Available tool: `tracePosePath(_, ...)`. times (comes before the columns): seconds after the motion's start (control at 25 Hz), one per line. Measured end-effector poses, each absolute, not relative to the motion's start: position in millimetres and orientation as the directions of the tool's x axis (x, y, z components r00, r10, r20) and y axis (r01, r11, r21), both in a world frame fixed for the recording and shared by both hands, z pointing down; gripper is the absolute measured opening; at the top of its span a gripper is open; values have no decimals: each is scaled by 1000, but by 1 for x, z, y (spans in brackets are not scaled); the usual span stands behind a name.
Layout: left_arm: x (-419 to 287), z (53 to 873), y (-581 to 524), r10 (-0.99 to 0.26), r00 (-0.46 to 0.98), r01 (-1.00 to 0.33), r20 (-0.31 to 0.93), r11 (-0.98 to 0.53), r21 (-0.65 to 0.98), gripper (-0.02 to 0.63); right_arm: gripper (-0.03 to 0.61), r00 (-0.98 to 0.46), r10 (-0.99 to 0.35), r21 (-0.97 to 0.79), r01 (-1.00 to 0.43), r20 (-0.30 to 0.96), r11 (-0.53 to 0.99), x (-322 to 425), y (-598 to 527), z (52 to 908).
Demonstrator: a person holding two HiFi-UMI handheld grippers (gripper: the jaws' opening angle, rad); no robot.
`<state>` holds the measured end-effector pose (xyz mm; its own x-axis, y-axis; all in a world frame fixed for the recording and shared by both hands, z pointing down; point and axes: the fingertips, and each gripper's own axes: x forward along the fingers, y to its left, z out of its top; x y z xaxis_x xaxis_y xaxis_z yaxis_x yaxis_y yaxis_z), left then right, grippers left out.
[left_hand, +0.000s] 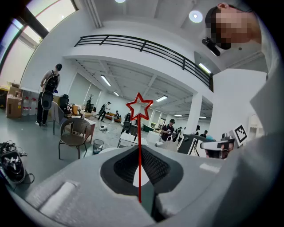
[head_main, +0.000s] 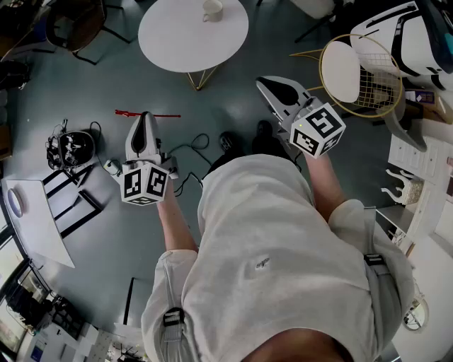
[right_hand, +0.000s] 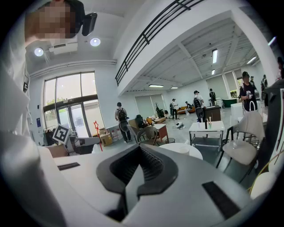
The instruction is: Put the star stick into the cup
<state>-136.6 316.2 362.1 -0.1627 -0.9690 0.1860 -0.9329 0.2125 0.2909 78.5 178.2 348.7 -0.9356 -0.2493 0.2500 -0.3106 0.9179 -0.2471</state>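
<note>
Thin red star stick [left_hand: 139, 129] in ribbed left claw [left_hand: 140, 155]

star stick [left_hand: 139, 150]: lower end hidden between jaws | cup [head_main: 212, 10]: top edge-cropped

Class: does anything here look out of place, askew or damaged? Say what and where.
Nothing looks spilled or broken. The star stick is clamped in the left gripper, sticking out crosswise, not yet in the cup, which stands upright on the round table. Cables and gear lie loose on the floor.
</note>
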Motion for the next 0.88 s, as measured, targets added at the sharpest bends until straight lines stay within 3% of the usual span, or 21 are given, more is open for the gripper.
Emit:
tracePosePath(0.44, -127, 356, 315, -976, -137, -938, 170, 183, 293, 23, 6, -939, -246, -227, -301, 239, 926, 81, 187, 345)
tracePosePath(0.88, -129, 358, 312, -980, -102, -941, 170, 150, 302, 23, 8, -906, -320, -246, -389, 278, 888, 97, 188, 353)
